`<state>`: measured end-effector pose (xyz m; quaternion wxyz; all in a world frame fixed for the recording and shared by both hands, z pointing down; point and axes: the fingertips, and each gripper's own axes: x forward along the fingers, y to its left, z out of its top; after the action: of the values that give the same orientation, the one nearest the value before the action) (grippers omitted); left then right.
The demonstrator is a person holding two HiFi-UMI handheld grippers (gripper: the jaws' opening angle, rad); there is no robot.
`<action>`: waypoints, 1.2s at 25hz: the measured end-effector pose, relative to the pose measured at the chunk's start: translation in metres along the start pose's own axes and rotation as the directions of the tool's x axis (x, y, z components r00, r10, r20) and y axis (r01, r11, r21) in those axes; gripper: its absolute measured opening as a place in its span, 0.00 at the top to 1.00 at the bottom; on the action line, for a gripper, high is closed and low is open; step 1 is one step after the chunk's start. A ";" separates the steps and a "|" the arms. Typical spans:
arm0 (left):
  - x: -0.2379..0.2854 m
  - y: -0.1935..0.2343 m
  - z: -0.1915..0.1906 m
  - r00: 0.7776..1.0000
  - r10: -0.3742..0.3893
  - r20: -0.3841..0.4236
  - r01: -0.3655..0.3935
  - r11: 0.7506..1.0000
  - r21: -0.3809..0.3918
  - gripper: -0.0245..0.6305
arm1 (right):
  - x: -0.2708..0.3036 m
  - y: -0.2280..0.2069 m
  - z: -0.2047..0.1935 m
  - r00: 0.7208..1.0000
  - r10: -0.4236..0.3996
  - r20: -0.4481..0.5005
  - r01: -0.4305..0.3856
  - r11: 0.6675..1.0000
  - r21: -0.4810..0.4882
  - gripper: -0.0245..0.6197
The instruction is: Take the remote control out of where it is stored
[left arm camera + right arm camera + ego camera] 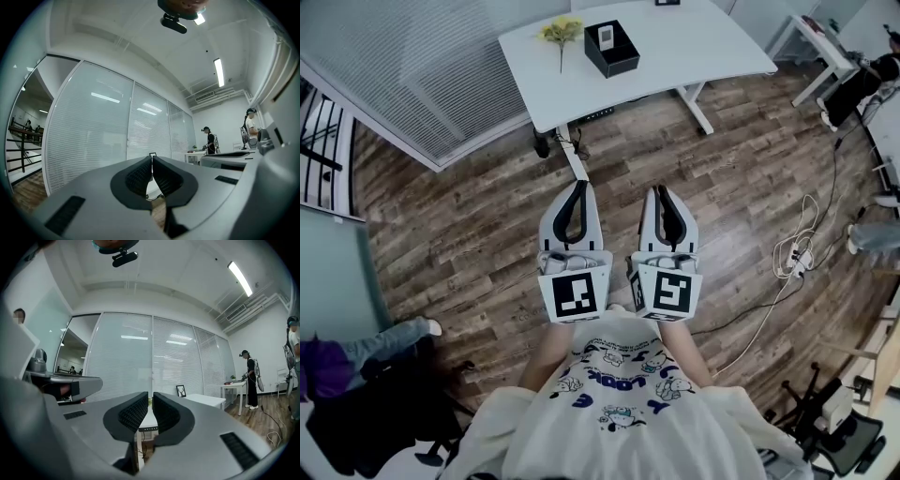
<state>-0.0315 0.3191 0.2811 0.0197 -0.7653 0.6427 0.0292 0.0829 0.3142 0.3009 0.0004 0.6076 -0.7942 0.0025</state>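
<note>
A white table stands ahead of me, across the wooden floor. An open black box rests on it, and a pale flat thing shows inside; I cannot tell whether that is the remote control. My left gripper and right gripper are held side by side at waist height, well short of the table. Both are shut with nothing between the jaws. The left gripper points at the blinds in its own view. The right gripper points at the table edge.
Yellow flowers lie beside the box, and a small picture frame stands on the table. Cables and a power strip trail over the floor at right. A person sits at lower left. Another person stands at a far desk.
</note>
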 end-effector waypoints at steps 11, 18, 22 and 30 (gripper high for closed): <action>0.060 0.040 -0.012 0.999 -0.041 -0.007 0.041 0.999 -0.010 0.93 | 0.064 0.009 -0.012 0.999 -0.039 -0.027 0.039 0.999 0.005 0.88; 0.085 0.051 -0.022 0.999 -0.038 -0.023 0.038 0.999 -0.012 0.93 | 0.089 0.007 -0.025 0.997 -0.040 -0.062 0.040 0.999 0.001 0.88; 0.100 0.052 -0.026 0.999 -0.038 -0.031 0.038 0.999 -0.014 0.93 | 0.105 0.002 -0.030 0.997 -0.033 -0.072 0.033 0.999 0.007 0.88; 0.153 0.053 -0.041 0.998 -0.002 -0.057 0.002 1.000 -0.005 0.93 | 0.160 -0.019 -0.039 0.997 0.015 -0.080 -0.014 1.000 0.018 0.88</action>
<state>-0.0566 0.1565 0.3117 -0.0005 -0.7664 0.6423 0.0091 0.0592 0.1553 0.3402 0.0267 0.6013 -0.7979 0.0338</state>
